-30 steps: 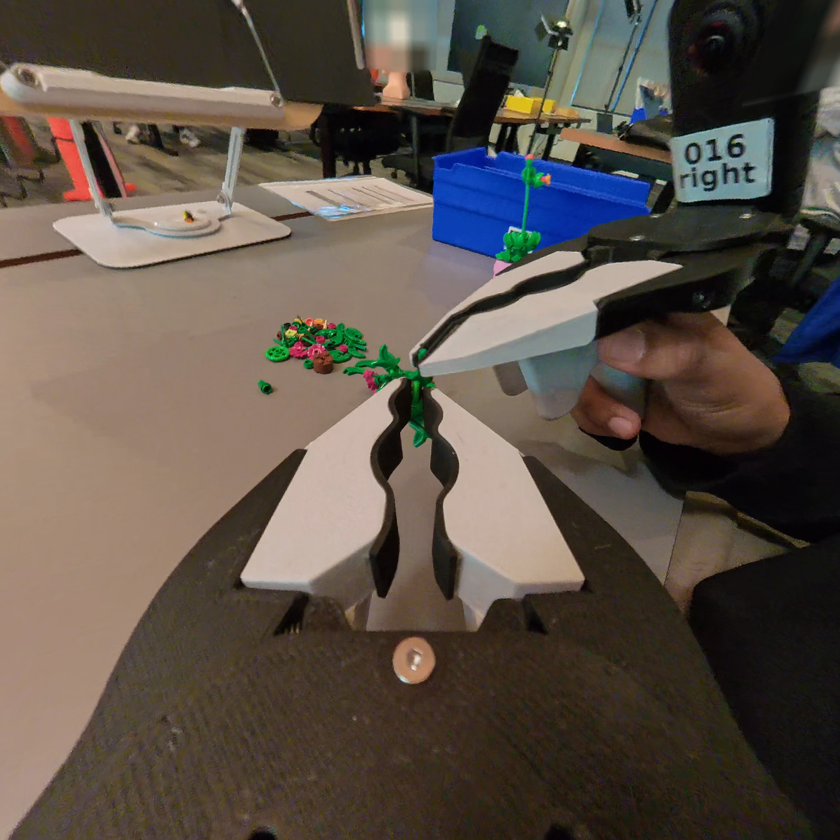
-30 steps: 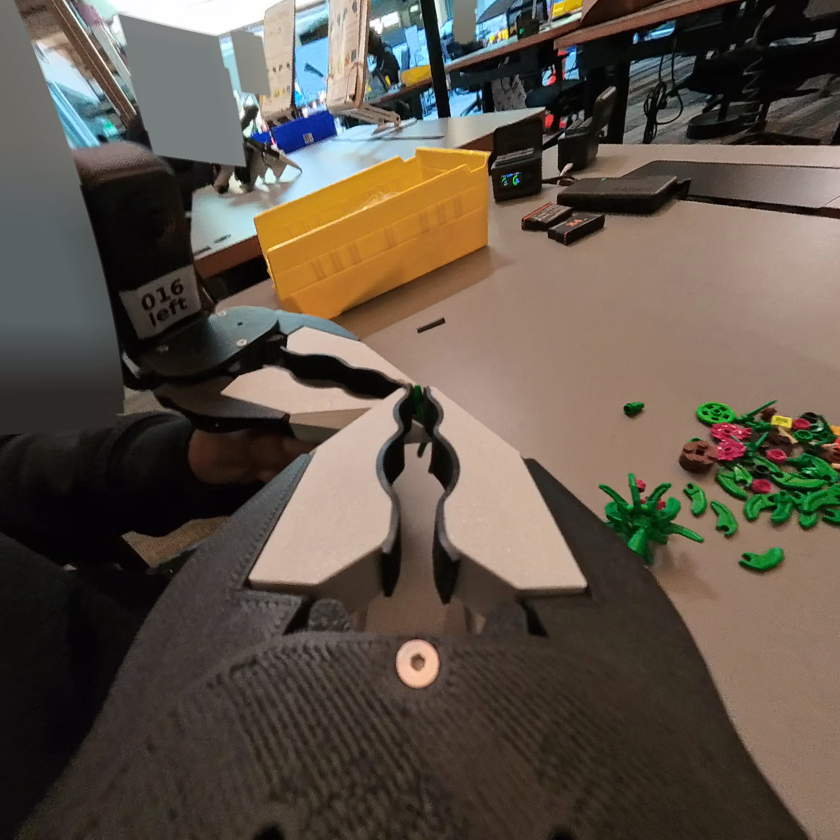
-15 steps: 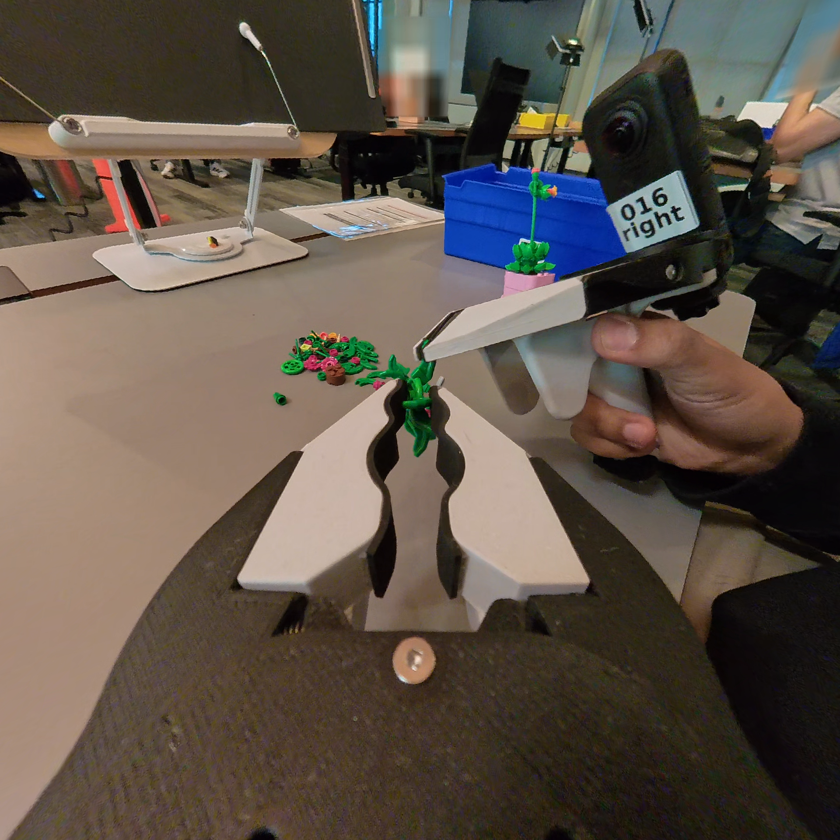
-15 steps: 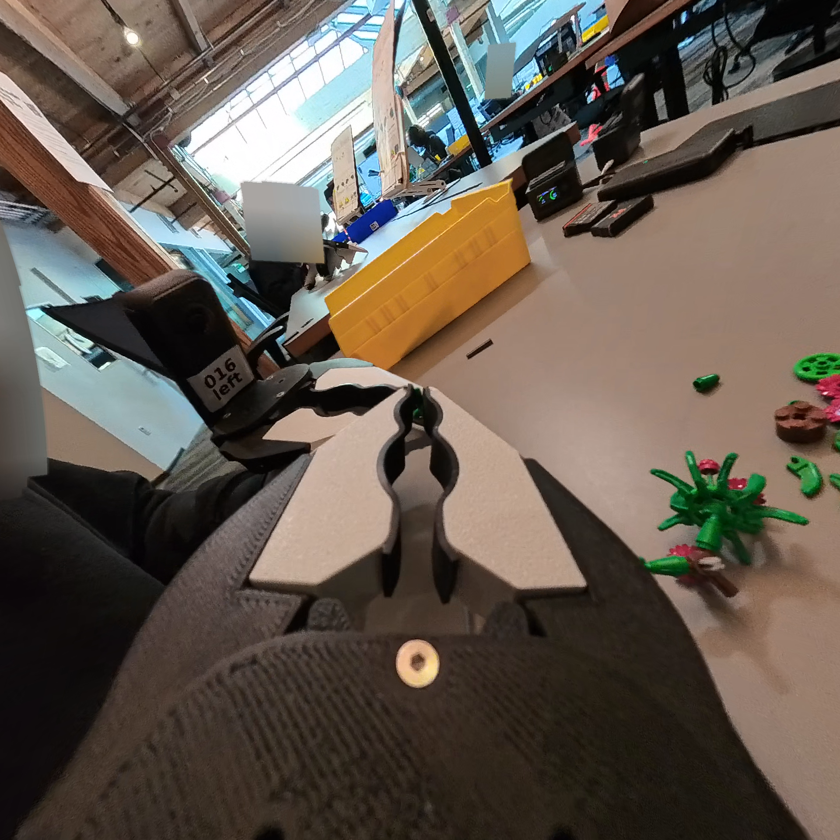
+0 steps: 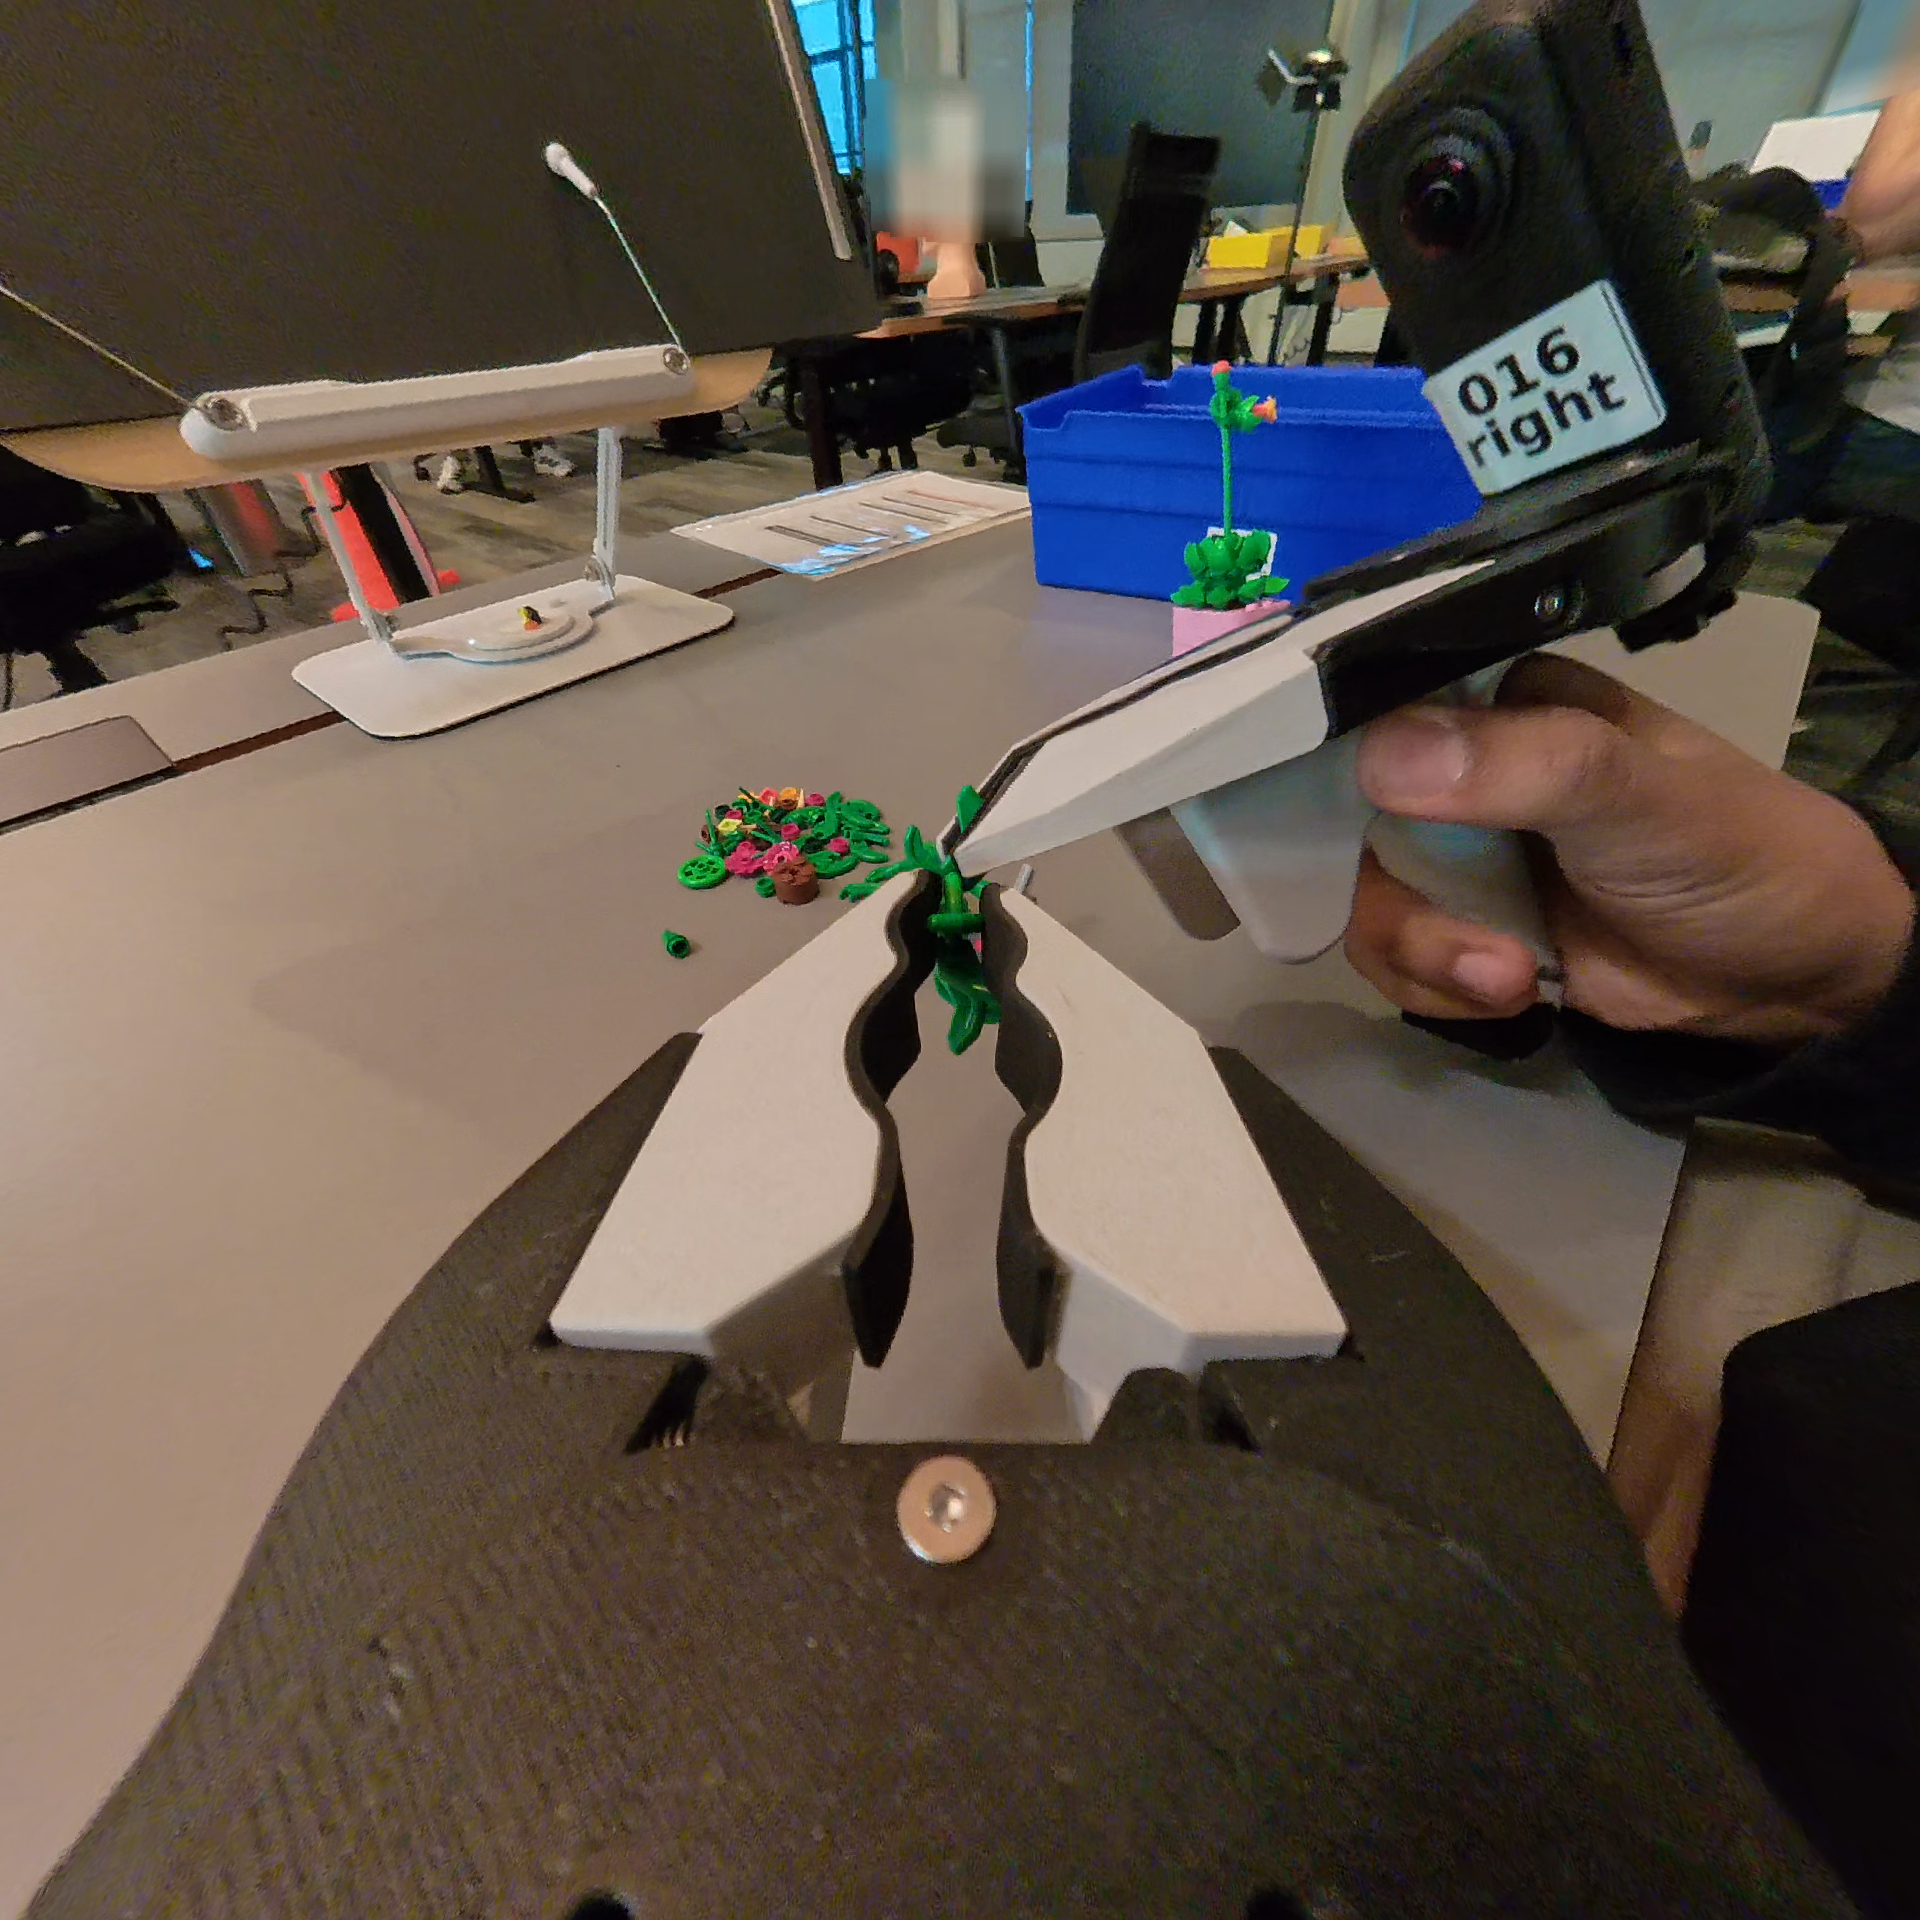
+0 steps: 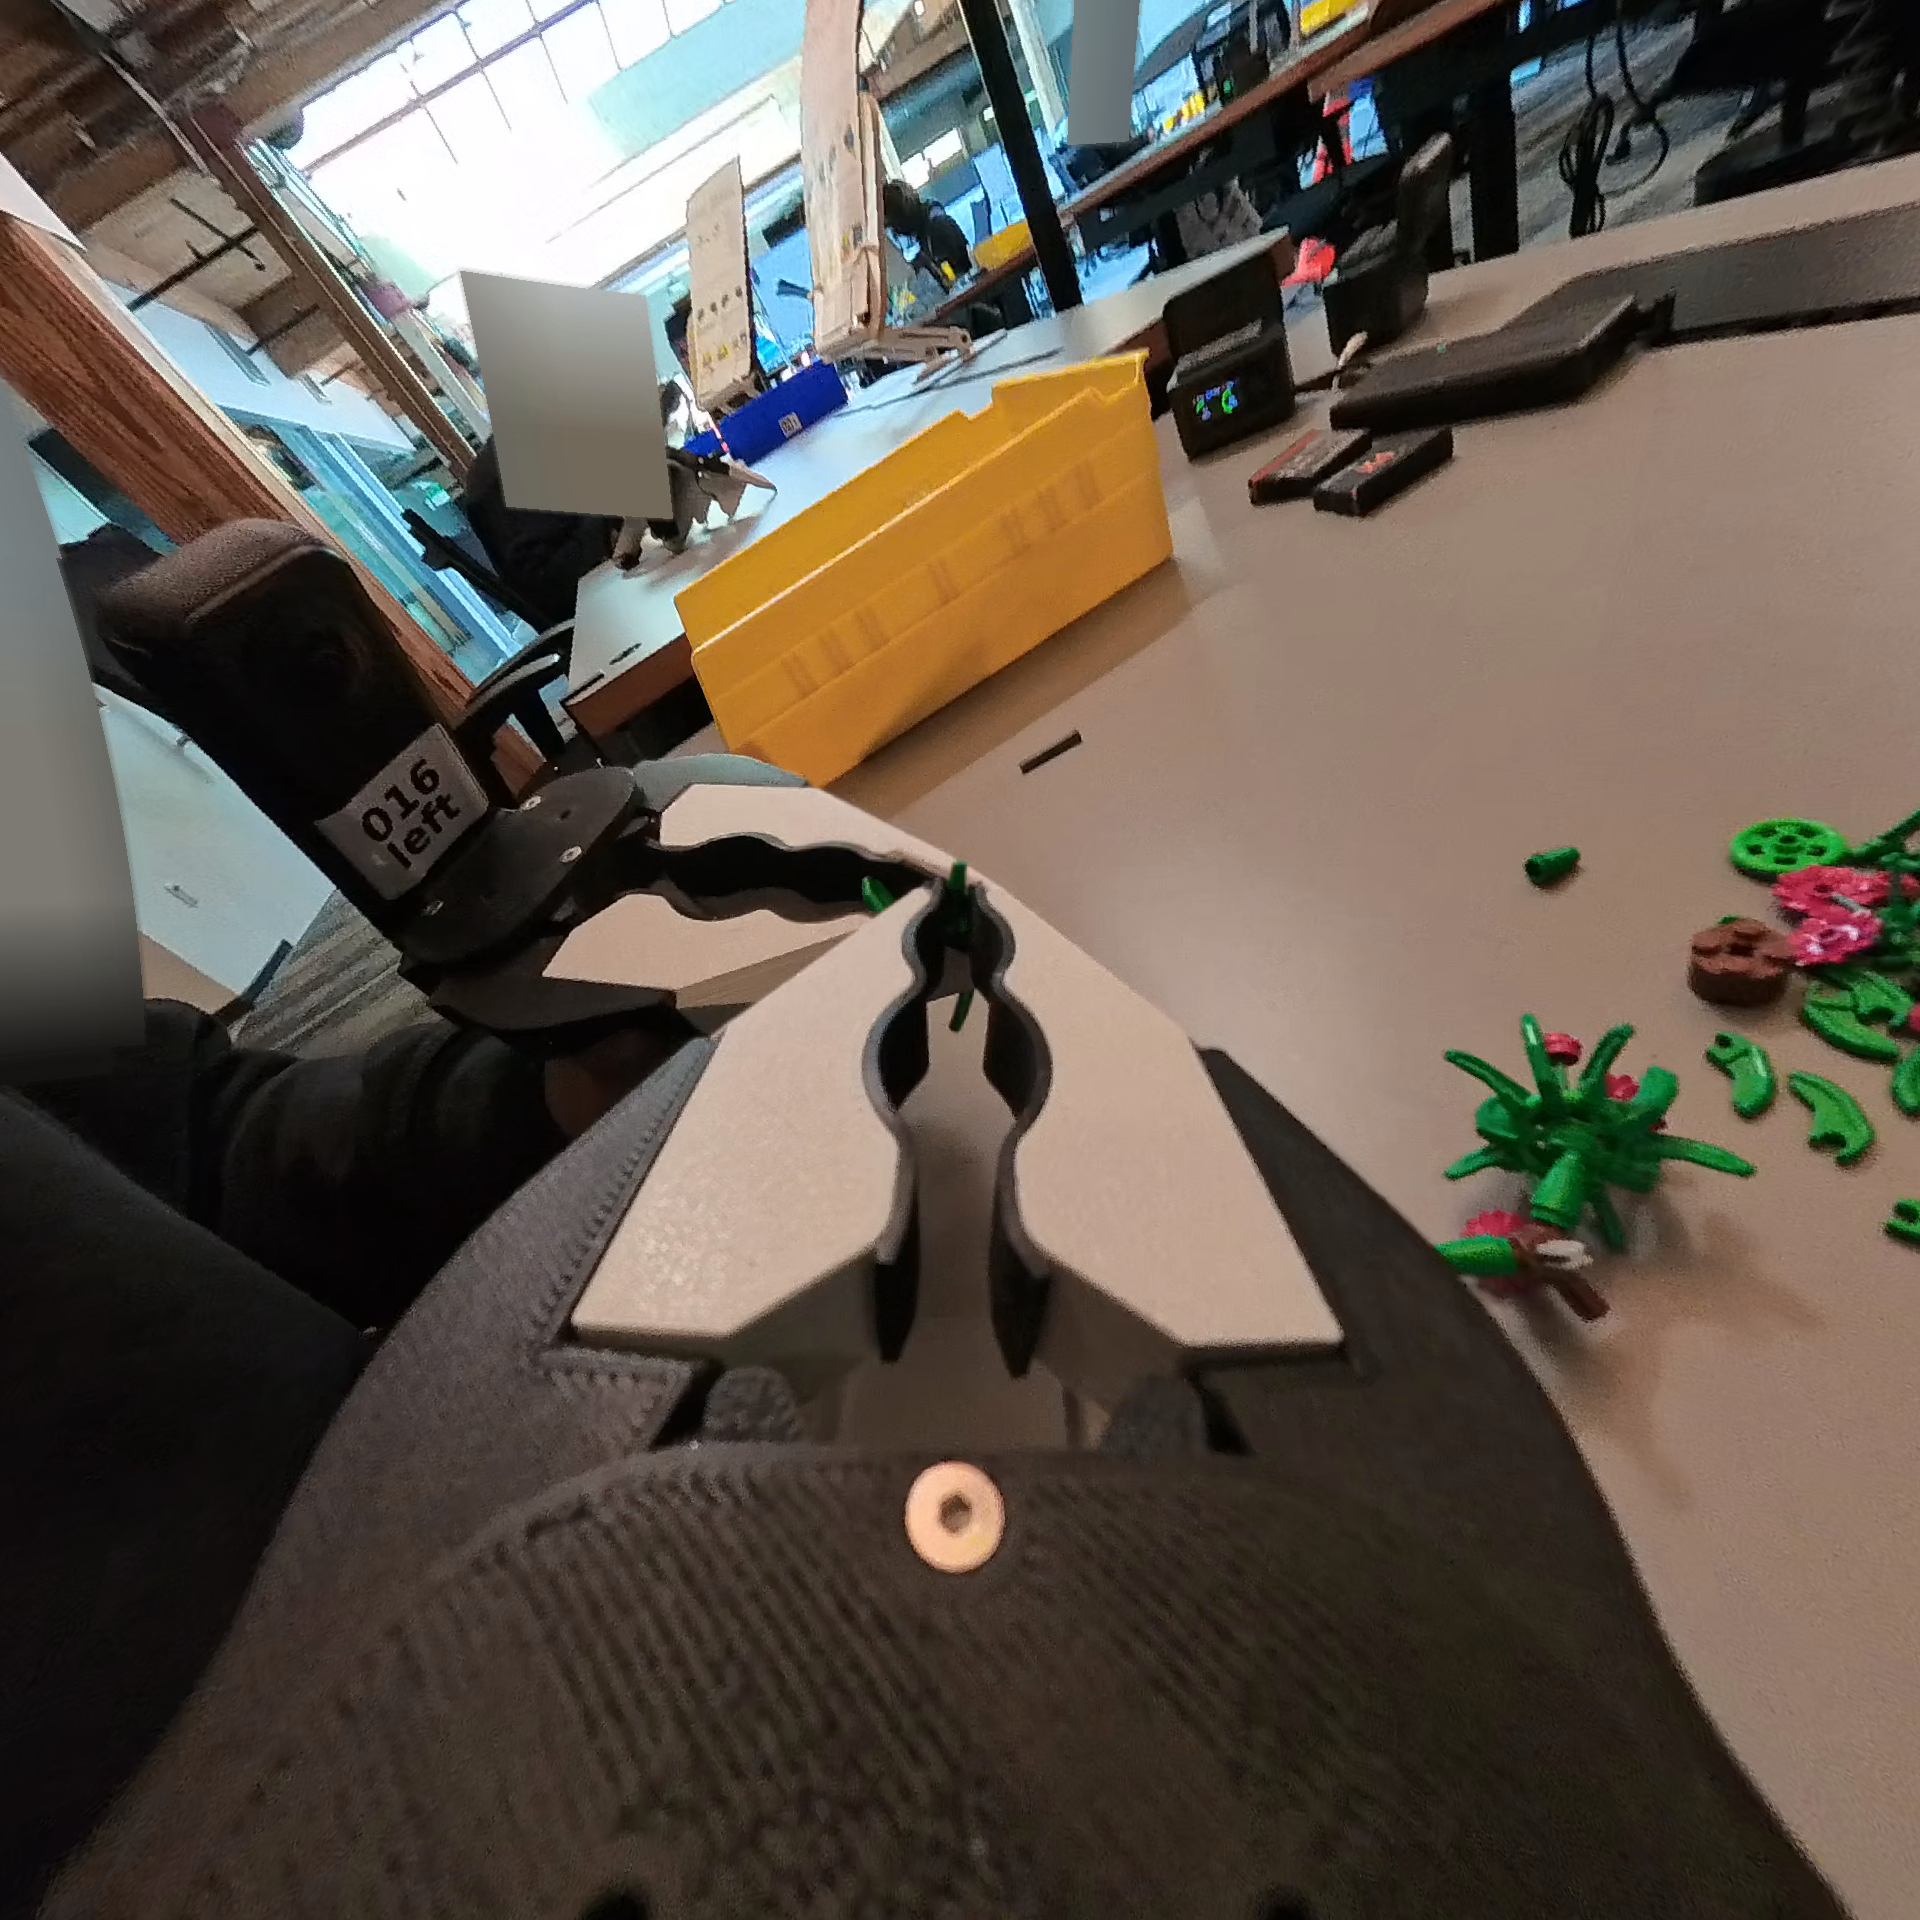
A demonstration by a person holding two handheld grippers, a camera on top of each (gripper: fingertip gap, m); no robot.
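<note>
My left gripper [image 5: 951, 899] is shut on a small green toy plant stem with leaves [image 5: 961, 977], held above the grey table. My right gripper [image 5: 961, 831] comes in from the right, held by a hand, and its tips pinch the top of the same green stem [image 6: 956, 914]. In the right wrist view my right gripper [image 6: 954, 902] is shut on it, and the left gripper [image 6: 894, 883] meets it from the left. A green leafy tuft with red flowers [image 6: 1574, 1143] lies on the table to the right.
A pile of green, pink and brown toy pieces [image 5: 784, 831] lies on the table [image 5: 312, 1039]. A pink pot with a tall green stem [image 5: 1226, 582] stands before a blue bin [image 5: 1226, 488]. A yellow bin [image 6: 935, 582], black devices [image 6: 1351, 468] and a white stand [image 5: 509, 644] sit farther off. Both grippers' tips are close together, under 4 cm apart.
Both grippers have stayed shut on the green stem. The right gripper has tilted and swung upward, so its view turned from the table toward the room, and the two tips stay together.
</note>
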